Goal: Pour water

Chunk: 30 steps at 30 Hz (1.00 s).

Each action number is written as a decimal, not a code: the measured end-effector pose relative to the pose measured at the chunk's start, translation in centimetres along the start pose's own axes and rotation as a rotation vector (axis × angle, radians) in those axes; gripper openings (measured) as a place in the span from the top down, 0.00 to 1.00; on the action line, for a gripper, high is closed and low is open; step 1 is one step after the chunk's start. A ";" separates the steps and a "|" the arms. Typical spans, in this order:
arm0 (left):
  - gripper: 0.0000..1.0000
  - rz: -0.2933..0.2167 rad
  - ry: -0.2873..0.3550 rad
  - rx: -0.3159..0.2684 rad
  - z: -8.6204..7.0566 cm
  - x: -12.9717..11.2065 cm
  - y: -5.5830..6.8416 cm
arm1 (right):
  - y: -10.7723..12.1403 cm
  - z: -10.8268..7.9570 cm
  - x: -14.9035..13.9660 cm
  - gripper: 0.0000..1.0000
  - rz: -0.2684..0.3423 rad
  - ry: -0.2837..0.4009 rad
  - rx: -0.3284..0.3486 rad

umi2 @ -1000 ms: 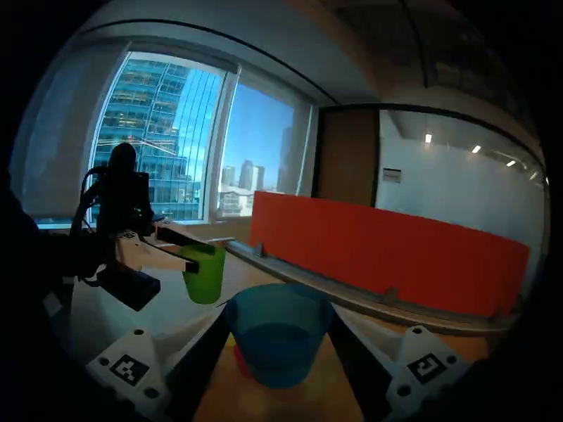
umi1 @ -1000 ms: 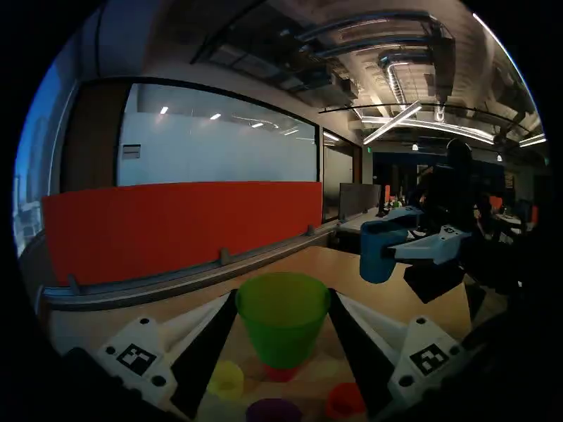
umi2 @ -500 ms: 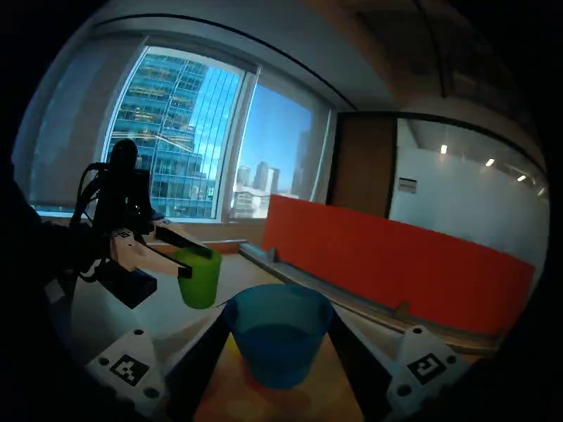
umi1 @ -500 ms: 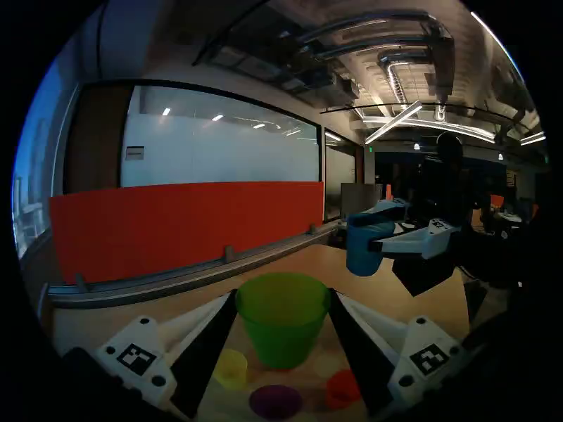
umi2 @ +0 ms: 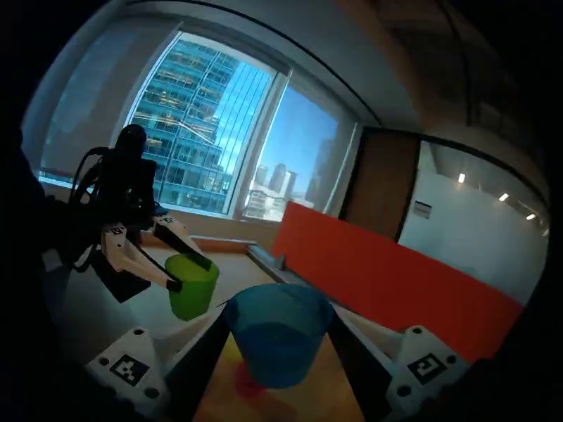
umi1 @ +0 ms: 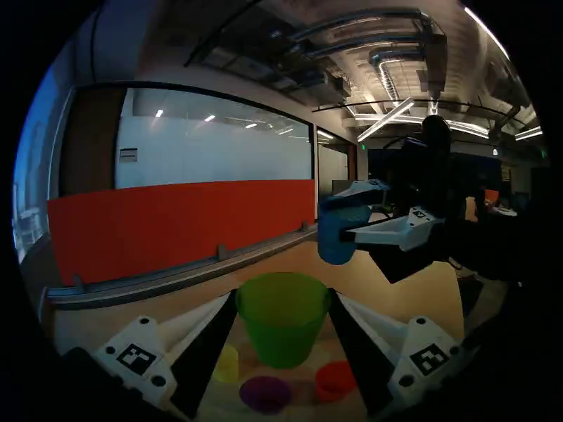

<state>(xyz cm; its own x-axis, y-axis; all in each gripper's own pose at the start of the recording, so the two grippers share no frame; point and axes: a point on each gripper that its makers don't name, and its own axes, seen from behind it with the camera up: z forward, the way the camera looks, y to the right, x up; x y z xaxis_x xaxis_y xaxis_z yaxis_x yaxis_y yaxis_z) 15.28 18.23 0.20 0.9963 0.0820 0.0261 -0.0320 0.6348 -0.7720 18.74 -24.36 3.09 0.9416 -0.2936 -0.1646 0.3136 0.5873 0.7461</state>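
While the long orange partition runs across the far side and the wooden table spreads out below, both cups are up in the air over it. Left gripper is closed partway, both fingers pressed on the sides of the green cup. It's upright and level, mouth open, so I'd call it the receiver. Right gripper clamps the blue cup the same way, a finger on either side, and the darker band inside looks like water. From the left gripper view, blue hangs higher and to the far right of green, near but apart, seemingly lining up to tip. Down on the table, a yellow cup, a purple cup and a red cup sit near, below the green one.
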 end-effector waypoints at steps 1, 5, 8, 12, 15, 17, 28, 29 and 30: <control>0.10 0.003 0.000 -0.001 -0.1 -0.1 0.1 | 0.0 0.1 0.1 0.08 -0.008 0.001 0.001; 0.10 0.005 0.003 -0.006 -0.3 -0.2 0.6 | 0.1 0.4 0.7 0.08 -0.044 0.004 0.007; 0.10 -0.002 0.006 -0.010 -0.4 -0.3 0.8 | 0.2 0.6 1.2 0.08 -0.079 0.005 0.011; 0.10 -0.006 0.007 -0.013 -0.5 -0.5 1.1 | 0.2 0.9 1.9 0.08 -0.133 0.006 0.011; 0.10 -0.008 0.007 -0.019 -0.5 -0.6 1.5 | 0.3 1.1 2.3 0.08 -0.174 0.003 0.010; 0.10 -0.009 0.008 -0.023 -0.4 -0.6 1.7 | 0.4 1.3 2.6 0.08 -0.199 0.000 0.010; 0.10 -0.011 0.013 -0.042 -0.4 -0.6 2.7 | 0.7 2.2 4.3 0.08 -0.328 0.002 0.011; 0.10 -0.011 0.014 -0.043 -0.4 -0.5 2.8 | 0.7 2.3 4.4 0.08 -0.340 0.003 0.011; 0.10 -0.010 0.015 -0.045 -0.4 -0.5 2.9 | 0.7 2.4 4.5 0.08 -0.352 0.003 0.010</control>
<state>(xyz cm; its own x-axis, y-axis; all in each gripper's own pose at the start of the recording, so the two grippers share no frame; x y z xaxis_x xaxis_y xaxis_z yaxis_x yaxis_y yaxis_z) 14.74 19.70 -2.33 0.9976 0.0640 0.0251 -0.0184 0.6007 -0.7993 22.92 -27.09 4.43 0.7762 -0.4748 -0.4148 0.6180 0.4429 0.6495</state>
